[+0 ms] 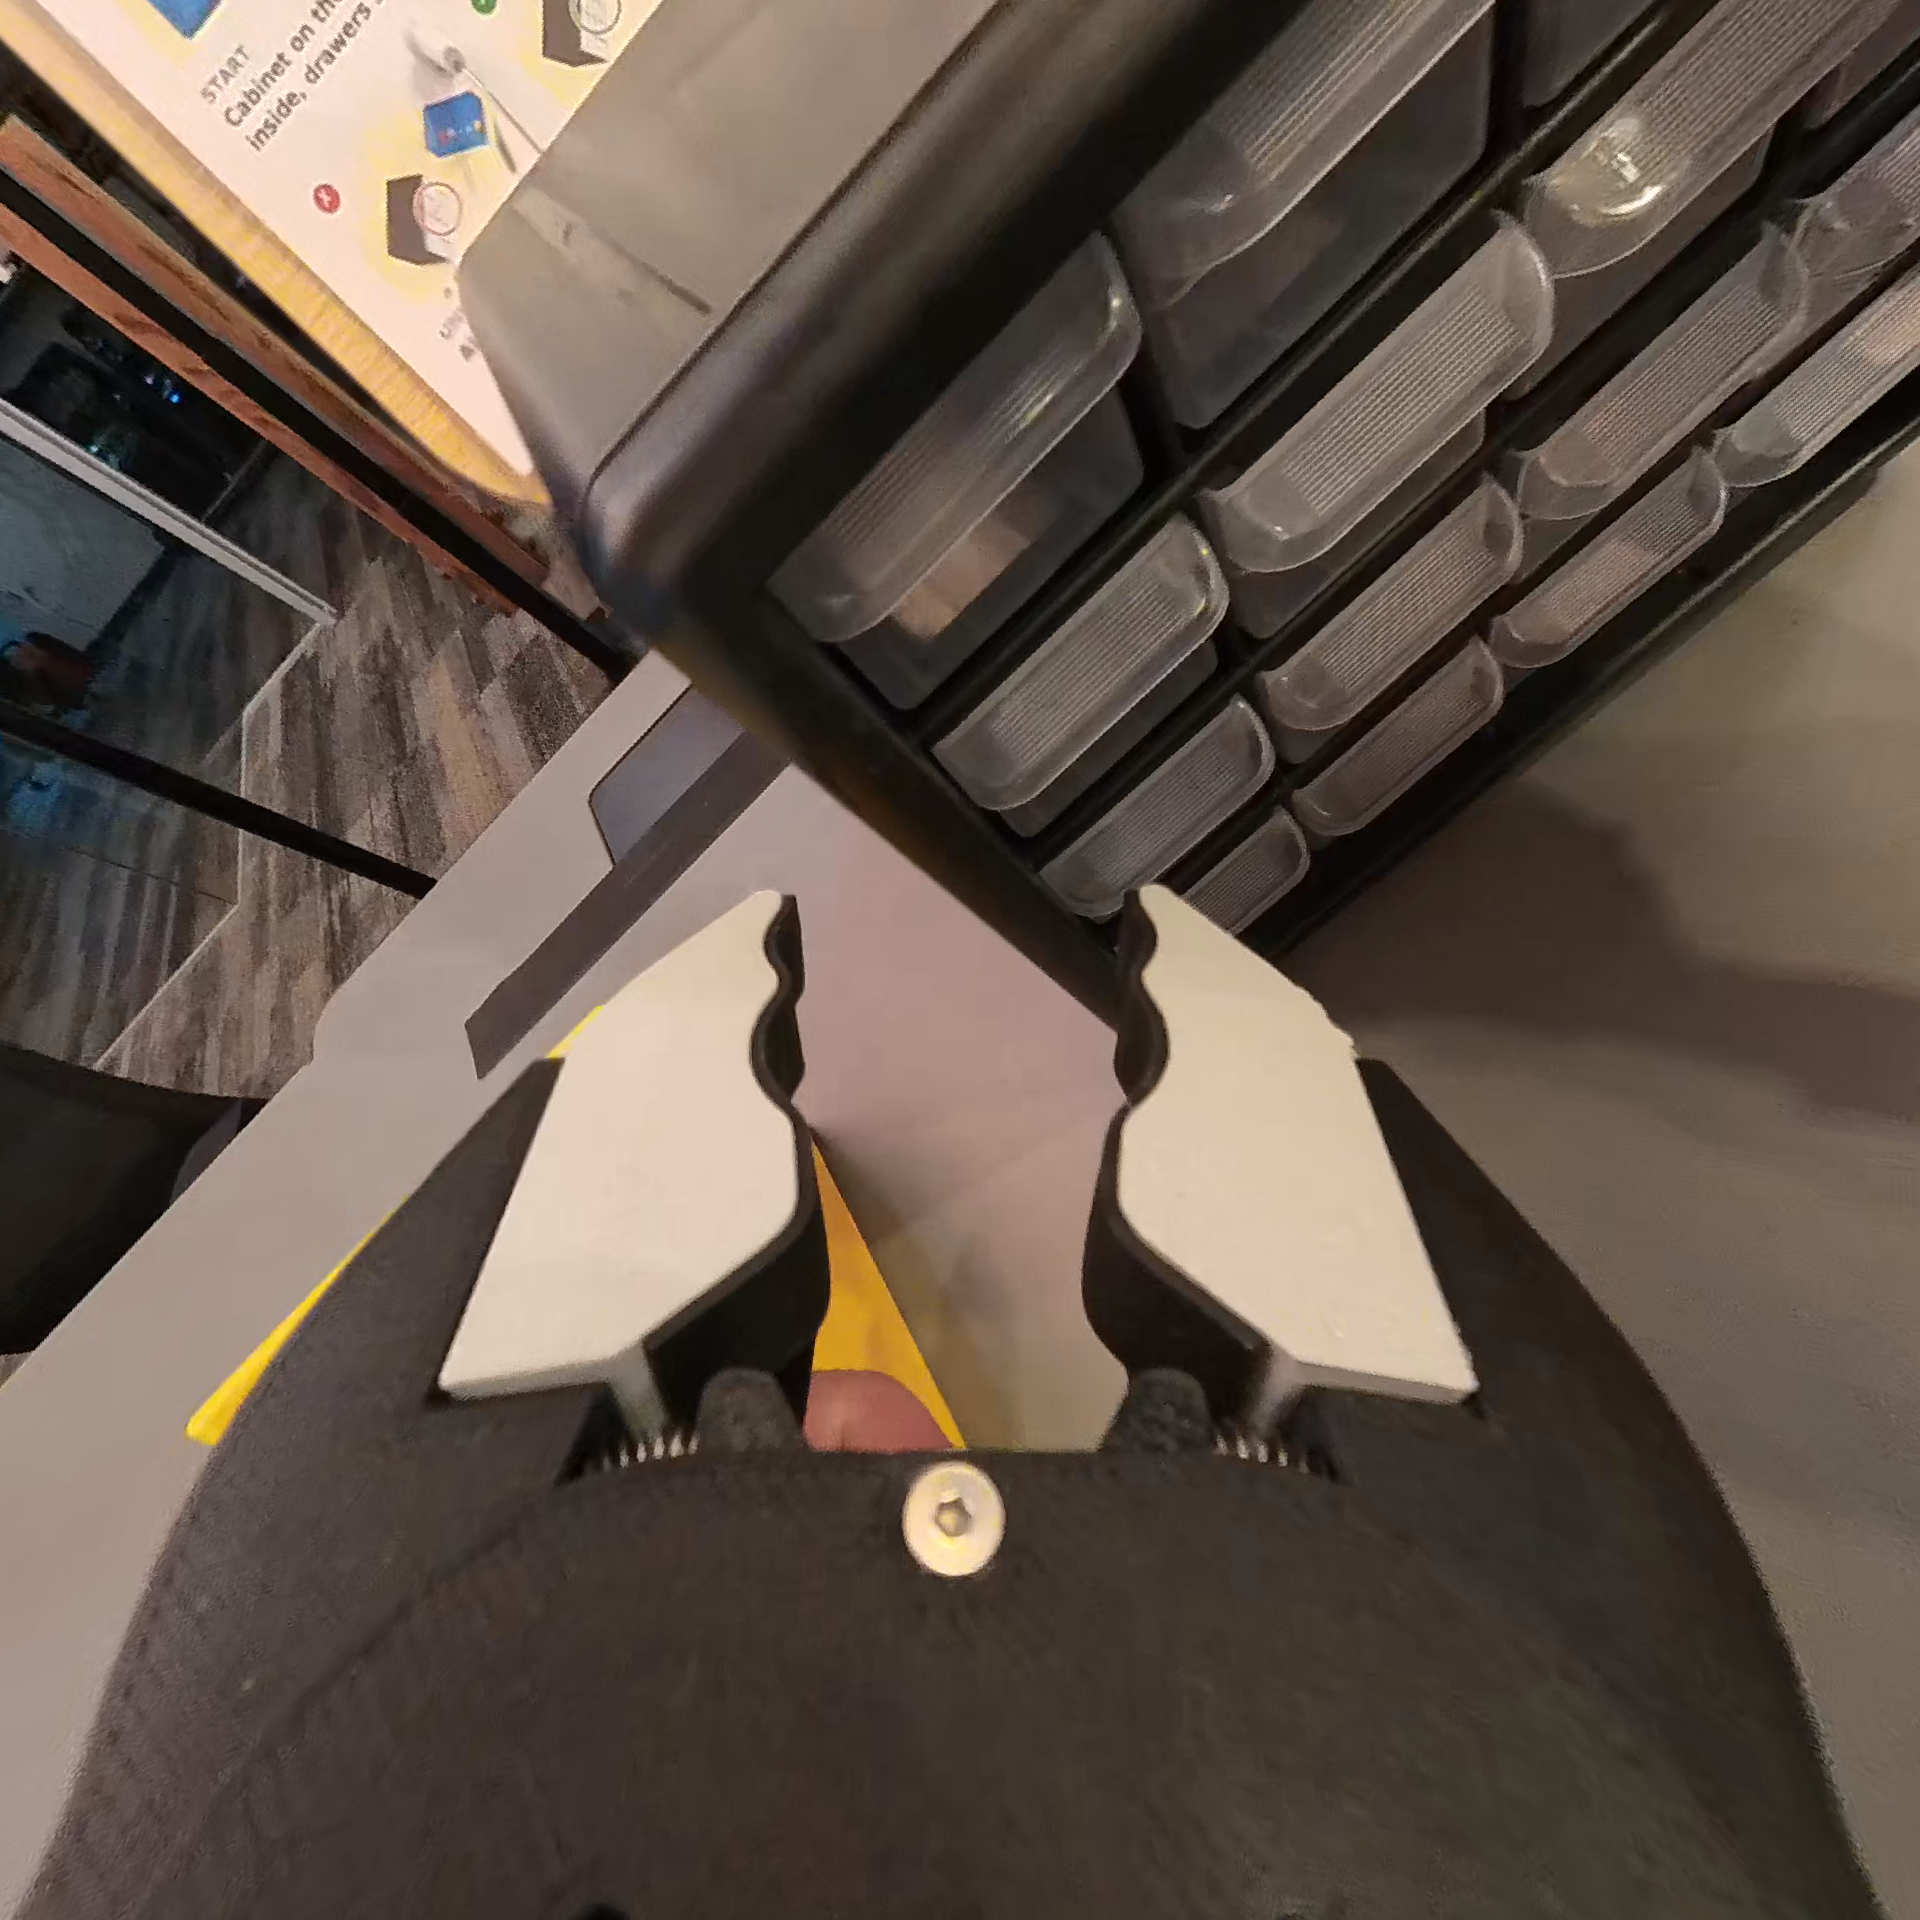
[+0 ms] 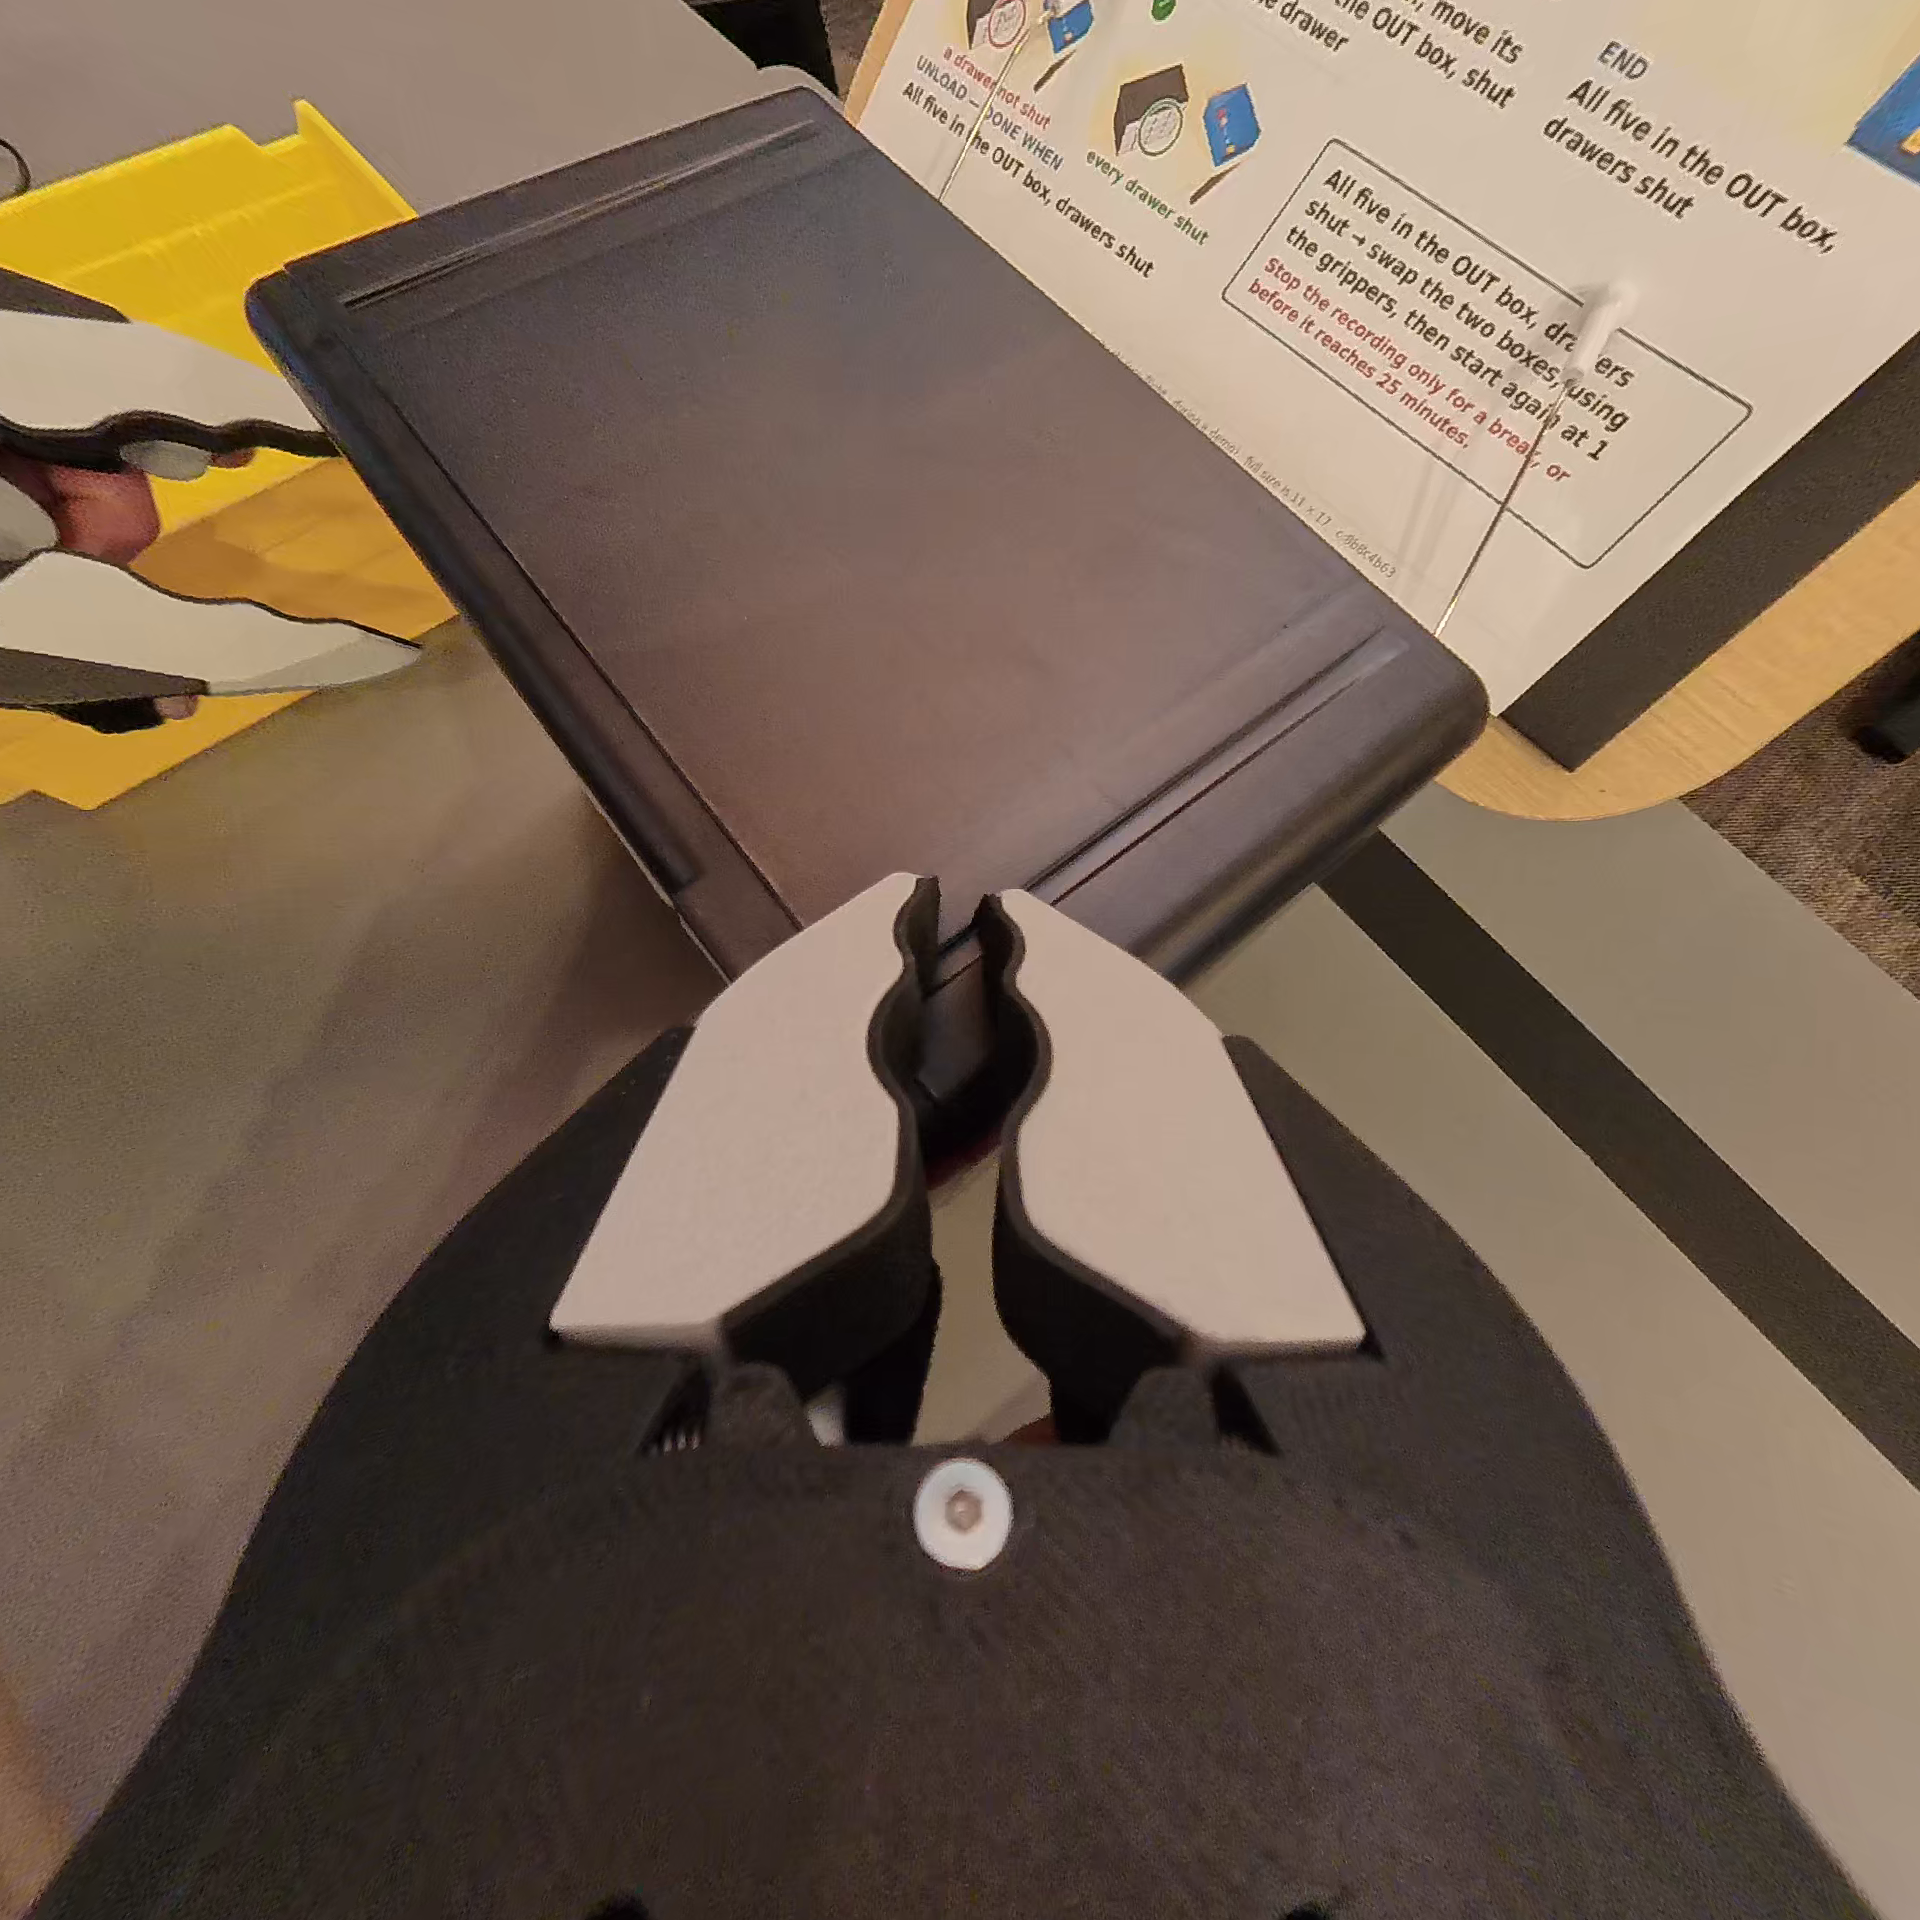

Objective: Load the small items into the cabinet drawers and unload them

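Your right claw (image 2: 961, 920) is nearly closed on the back corner of the cabinet (image 2: 852, 499) near the counter's (image 2: 260, 1039) right edge, while your left claw (image 1: 961, 925) gapes empty at its front corner, so any tug could tip the cabinet.

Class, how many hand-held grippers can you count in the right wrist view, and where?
2. One hand-held gripper fills the lower centre, pinching the black cabinet's near edge. The other hand-held gripper enters at the left edge, open, before the yellow bin. None seems hidden.
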The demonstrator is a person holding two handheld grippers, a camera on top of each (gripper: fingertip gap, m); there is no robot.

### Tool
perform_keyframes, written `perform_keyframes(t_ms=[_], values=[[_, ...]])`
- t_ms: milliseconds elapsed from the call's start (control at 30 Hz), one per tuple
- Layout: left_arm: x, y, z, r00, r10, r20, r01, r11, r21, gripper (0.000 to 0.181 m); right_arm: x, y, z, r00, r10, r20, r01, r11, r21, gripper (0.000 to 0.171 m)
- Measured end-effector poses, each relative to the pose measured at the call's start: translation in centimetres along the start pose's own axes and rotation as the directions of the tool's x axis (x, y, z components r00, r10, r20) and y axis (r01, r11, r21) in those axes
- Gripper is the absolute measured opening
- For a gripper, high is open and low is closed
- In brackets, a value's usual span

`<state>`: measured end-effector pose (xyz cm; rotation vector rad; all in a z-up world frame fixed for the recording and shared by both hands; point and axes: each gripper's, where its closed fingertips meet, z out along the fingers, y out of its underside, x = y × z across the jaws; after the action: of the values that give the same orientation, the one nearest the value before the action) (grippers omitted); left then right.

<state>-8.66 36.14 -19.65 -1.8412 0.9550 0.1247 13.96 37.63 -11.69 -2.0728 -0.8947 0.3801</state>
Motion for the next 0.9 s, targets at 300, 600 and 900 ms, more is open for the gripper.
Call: perform_keyframes(t_ms=[300,600,900], values=[[3.0,0.6,-3.3,0.995,-0.075,-0.073,0.079,0.996,0.050,0.055,-0.8,-0.1,-0.9,0.989,-0.067,-0.134,0.068,0.998,0.005,0.033],[9.3,-0.3,-5.9,0.977,-0.071,-0.202,0.098,0.987,0.128,0.056,-6.6,0.6,-5.2,0.973,-0.102,-0.207,0.127,0.986,0.110,0.045],[15.1,2.6,-4.3,0.941,-0.068,-0.331,0.083,0.996,0.031,0.061,-14.2,8.1,-1.3,0.988,-0.118,-0.104,0.121,0.992,0.026,0.054]])
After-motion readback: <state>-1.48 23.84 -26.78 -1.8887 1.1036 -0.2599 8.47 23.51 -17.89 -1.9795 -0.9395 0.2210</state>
